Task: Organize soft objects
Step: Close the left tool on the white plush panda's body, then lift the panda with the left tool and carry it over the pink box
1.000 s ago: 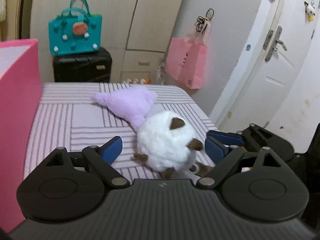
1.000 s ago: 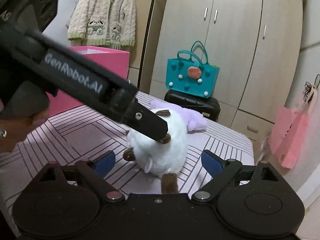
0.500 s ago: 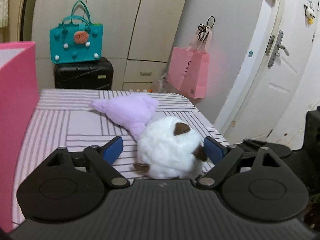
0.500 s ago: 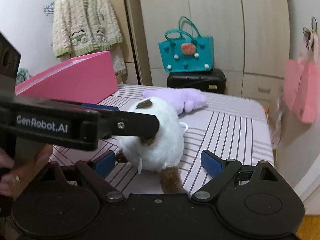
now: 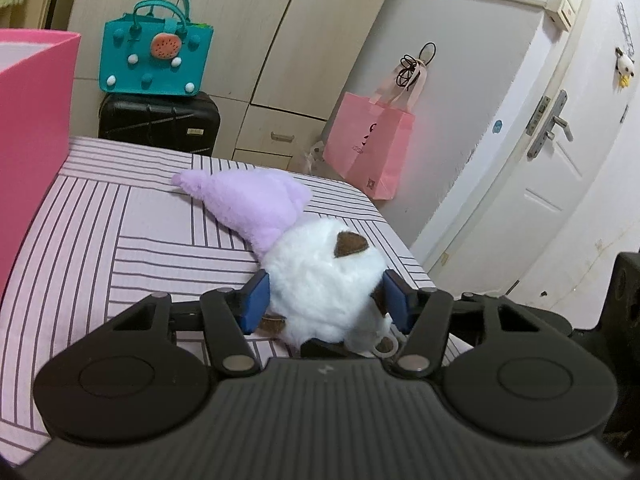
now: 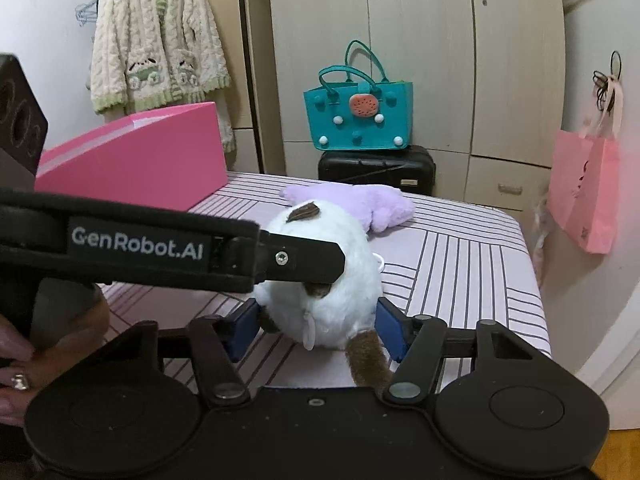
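Observation:
A round white plush toy (image 5: 320,276) with brown ears and feet lies on the striped bed (image 5: 100,240) near its right edge. My left gripper (image 5: 326,300) is closing on it, blue pads pressing into the fur on both sides. From the other side my right gripper (image 6: 316,332) is closing on the same white plush toy (image 6: 340,280), its pads also against the fur. One of the left gripper's fingers (image 6: 312,262) crosses the right wrist view over the toy. A purple plush toy (image 5: 248,204) lies just behind, touching the white one.
A tall pink box (image 5: 32,140) stands on the bed's left side. Beyond the bed a teal bag (image 5: 156,60) sits on a black suitcase (image 5: 160,124). A pink paper bag (image 5: 368,152) hangs on the wall beside a white door (image 5: 560,160). A hand (image 6: 16,376) holds the left gripper.
Both grippers' jaws have narrowed from wide apart to touching the white plush toy's sides. Both wrists have rolled a little; neither hand has shifted much.

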`<state>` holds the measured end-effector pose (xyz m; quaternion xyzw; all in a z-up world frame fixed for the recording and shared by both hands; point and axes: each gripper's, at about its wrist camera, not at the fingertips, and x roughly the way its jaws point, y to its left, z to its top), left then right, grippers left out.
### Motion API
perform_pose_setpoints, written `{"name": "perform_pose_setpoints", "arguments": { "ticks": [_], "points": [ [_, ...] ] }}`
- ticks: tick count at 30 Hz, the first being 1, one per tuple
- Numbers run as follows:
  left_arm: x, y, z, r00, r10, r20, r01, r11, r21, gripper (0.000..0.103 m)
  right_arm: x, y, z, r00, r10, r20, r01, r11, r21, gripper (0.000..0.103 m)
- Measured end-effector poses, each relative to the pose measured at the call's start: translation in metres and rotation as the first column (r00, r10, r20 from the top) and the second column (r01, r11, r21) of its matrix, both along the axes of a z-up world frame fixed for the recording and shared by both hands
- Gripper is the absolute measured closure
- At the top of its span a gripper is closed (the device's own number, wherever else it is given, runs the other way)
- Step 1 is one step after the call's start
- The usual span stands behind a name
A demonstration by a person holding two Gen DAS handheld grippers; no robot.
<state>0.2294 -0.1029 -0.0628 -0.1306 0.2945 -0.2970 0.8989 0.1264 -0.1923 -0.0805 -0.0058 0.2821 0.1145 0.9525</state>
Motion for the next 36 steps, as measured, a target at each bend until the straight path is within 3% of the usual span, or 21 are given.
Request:
{"name": "perform_pose_setpoints", "arguments": {
  "ticks": [5, 11, 19, 27, 33, 36],
  "points": [
    [0.000, 0.001, -0.002, 1.000, 0.017, -0.020, -0.017, 1.000, -0.019, 0.045, 0.001, -0.002, 0.000, 1.000, -0.019, -0.008, 0.019, 1.000, 0.023, 0.037],
    [-0.004, -0.004, 0.004, 0.999, 0.044, -0.022, -0.043, 0.999, 0.015, 0.049, 0.001, -0.008, 0.000, 0.998, -0.054, -0.032, 0.057, 0.993, 0.103, 0.038],
    [-0.015, 0.008, 0.015, 0.998, 0.000, -0.064, 0.000, 1.000, 0.010, 0.048, -0.015, -0.004, 0.005, 0.999, -0.029, -0.044, 0.034, 0.990, 0.139, 0.039],
    [-0.030, 0.033, 0.031, 0.994, -0.059, -0.088, 0.055, 0.997, -0.044, 0.050, -0.023, -0.013, 0.015, 0.996, 0.026, -0.085, 0.000, 0.956, 0.293, 0.038],
    [-0.031, 0.047, 0.038, 0.982, -0.091, -0.163, 0.092, 0.996, -0.002, 0.052, -0.028, 0.000, 0.027, 0.994, 0.076, -0.076, -0.054, 0.964, 0.258, 0.039],
    [-0.037, 0.051, 0.048, 0.983, -0.111, -0.144, 0.117, 0.993, 0.035, 0.052, -0.030, 0.006, 0.035, 0.992, 0.103, -0.076, -0.082, 0.966, 0.245, 0.039]
  ]
}}
